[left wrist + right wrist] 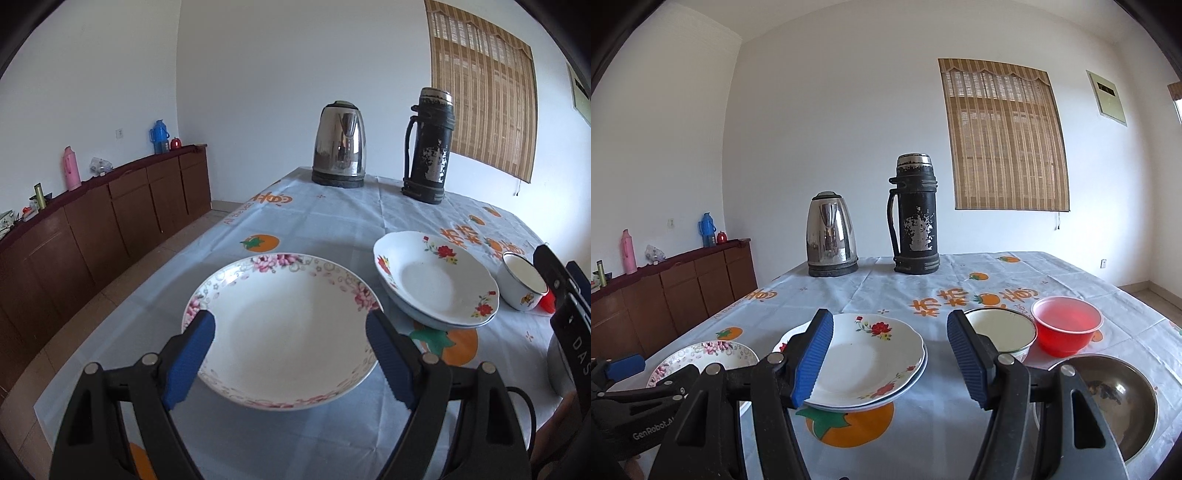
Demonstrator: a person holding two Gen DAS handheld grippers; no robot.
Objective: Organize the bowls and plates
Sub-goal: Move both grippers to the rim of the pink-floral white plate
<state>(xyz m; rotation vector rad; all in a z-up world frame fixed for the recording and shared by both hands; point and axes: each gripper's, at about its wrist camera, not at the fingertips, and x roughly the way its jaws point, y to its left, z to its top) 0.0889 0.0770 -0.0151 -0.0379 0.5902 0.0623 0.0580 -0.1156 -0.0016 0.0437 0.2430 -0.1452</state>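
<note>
The left gripper (290,332) hangs with its blue pads spread wide, released, over the pink-flowered plate (284,332), which sits on the tablecloth (332,229) at the near left of the table. The right gripper (890,354) is likewise spread and holding nothing, its left pad over the edge of the red-flowered plate (868,362); that plate rests on top of another plate (916,376) whose rim peeks out beneath it. Just right of the stack stands a white enamel bowl (1001,328), with a red plastic bowl (1065,325) just beside it and a steel bowl (1108,398) nearer the table edge. Further back on the cloth stand a steel kettle (831,234) and a worn black thermos (916,218), side by side but apart
</note>
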